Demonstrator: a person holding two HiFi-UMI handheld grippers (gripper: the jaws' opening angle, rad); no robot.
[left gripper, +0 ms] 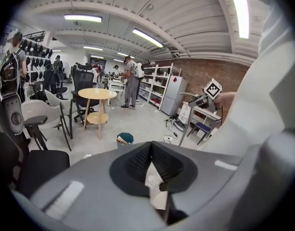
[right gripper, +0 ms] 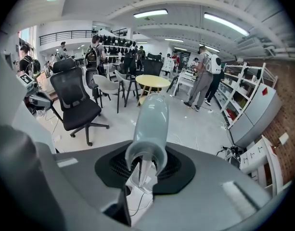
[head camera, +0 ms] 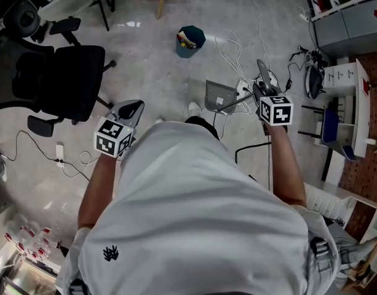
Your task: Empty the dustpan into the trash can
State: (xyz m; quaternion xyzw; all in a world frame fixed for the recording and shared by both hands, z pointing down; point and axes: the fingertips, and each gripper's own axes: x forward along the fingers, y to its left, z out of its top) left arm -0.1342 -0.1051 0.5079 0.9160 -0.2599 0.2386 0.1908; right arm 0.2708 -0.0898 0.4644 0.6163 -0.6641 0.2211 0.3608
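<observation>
A grey dustpan [head camera: 219,95] hangs low over the floor on a long handle [right gripper: 150,121], in front of the person's feet. My right gripper [head camera: 262,82] is shut on the pale grey-blue top of that handle, which stands up between the jaws in the right gripper view. The teal trash can [head camera: 190,41] stands on the floor further ahead, with some rubbish inside; it also shows as the trash can [left gripper: 124,138] in the left gripper view. My left gripper [head camera: 133,109] is held out at the left, shut, with nothing in it.
A black office chair [head camera: 59,78] stands close at the left. White cables [head camera: 234,54] and a power strip lie near the dustpan. White shelving [head camera: 351,112] is at the right, and a round wooden table [left gripper: 96,94] is beyond the can. Several people stand far back.
</observation>
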